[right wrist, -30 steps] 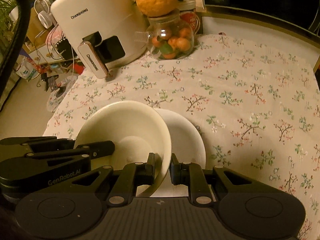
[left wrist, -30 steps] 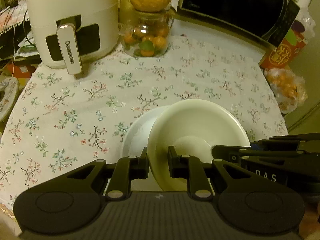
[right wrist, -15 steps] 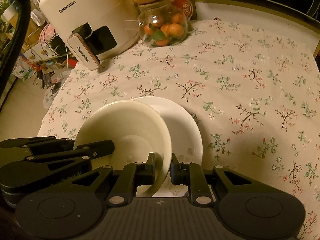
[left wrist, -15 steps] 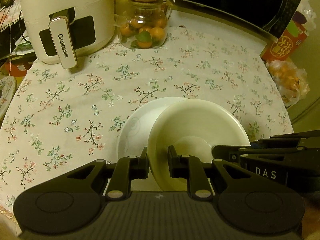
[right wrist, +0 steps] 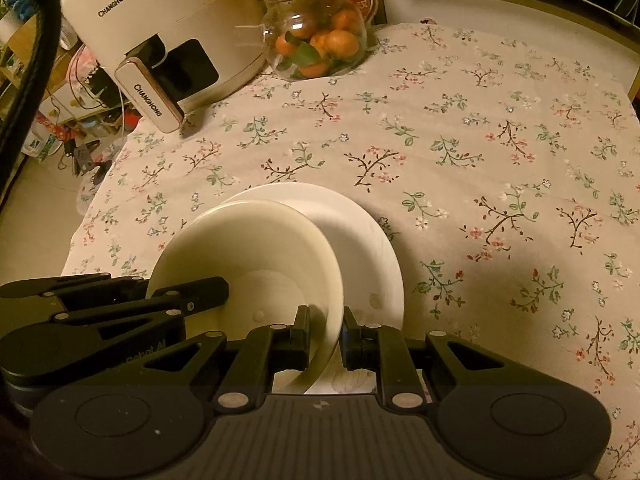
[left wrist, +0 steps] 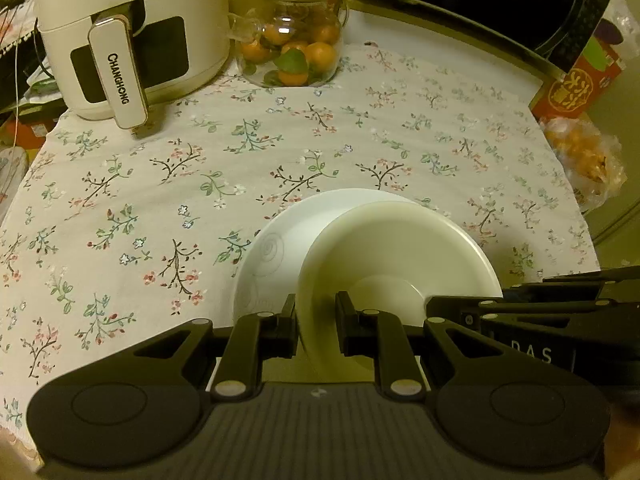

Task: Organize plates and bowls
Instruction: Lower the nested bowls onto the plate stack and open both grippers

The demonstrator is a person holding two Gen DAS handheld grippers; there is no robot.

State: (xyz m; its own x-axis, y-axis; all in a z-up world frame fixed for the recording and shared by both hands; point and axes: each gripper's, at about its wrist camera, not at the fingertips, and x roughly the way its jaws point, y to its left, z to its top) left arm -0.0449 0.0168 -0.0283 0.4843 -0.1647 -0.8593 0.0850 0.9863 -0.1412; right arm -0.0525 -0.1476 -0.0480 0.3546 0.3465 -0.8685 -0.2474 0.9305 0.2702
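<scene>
Cream bowl (left wrist: 396,256), rigid, likely slippery and breakable, pinched at opposite rims by left gripper (left wrist: 316,322) and right gripper (right wrist: 325,332), above white plate (right wrist: 360,240).

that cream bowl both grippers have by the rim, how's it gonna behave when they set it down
The cream bowl looks rigid and glossy, probably ceramic or hard plastic, so it may slip between the thin fingers pinching its rim. It hangs tilted over the white plate, so it could clink or chip on contact. Its flat base should let it settle without rolling.
</scene>
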